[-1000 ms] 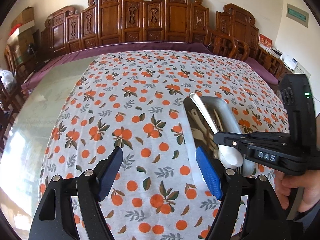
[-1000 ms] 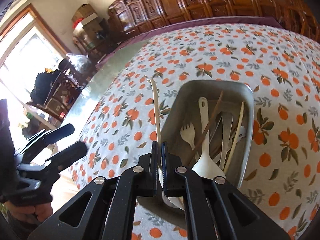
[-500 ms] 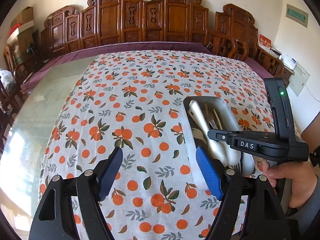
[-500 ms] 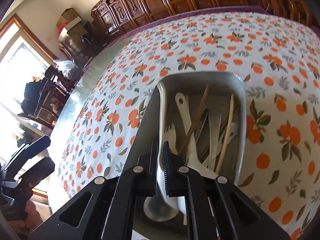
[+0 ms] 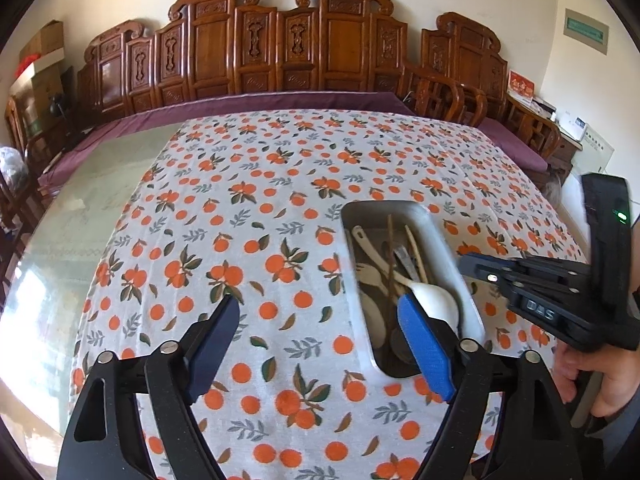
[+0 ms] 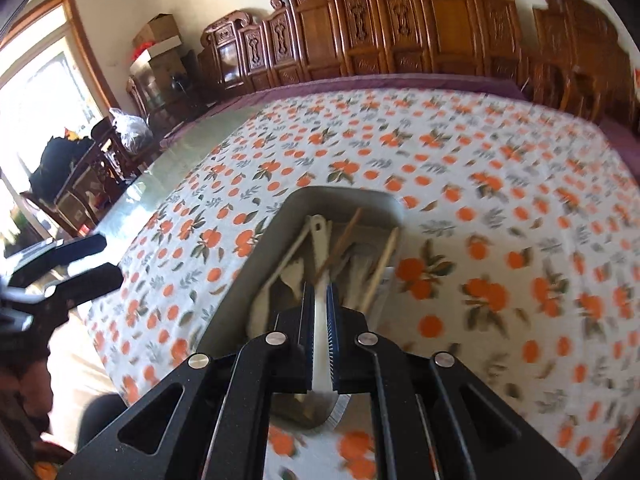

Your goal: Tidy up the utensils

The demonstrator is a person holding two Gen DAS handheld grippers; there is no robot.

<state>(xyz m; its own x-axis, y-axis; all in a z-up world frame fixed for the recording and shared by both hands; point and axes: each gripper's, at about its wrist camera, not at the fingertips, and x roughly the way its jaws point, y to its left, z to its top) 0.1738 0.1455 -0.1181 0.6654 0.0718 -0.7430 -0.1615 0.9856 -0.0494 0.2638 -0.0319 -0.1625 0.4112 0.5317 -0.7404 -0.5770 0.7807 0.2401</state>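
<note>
Right jaws: your right gripper (image 6: 319, 304) has its 2 black ribbed fingers (image 6: 307, 320) nearly together and easing apart; a white handle shows in the narrow slot between them, though you cannot tell from the blurred view whether the pads press on it or it lies below in the tray.
Left jaws: your left gripper (image 5: 318, 344) is spread wide and widening, with only cloth between its blue pads (image 5: 426, 348).
Tray: the rectangular grey metal tray (image 5: 448, 248) sits just ahead of your right gripper, and to the right of your left one, whose right pad overlaps its near end in view.
Utensils: inside the tray lie a white plastic spoon (image 5: 434, 298), a pale fork (image 5: 370, 276), thin wooden chopsticks (image 5: 390, 248) and metal pieces, all crossed over each other.
Cloth: the white tablecloth printed with oranges (image 5: 256, 240) covers the table under the tray.
Hand: your right hand (image 5: 600, 376) grips the black handle at the left view's right edge.
Beyond: carved brown wooden chairs (image 5: 280, 48) line the far wall.
</note>
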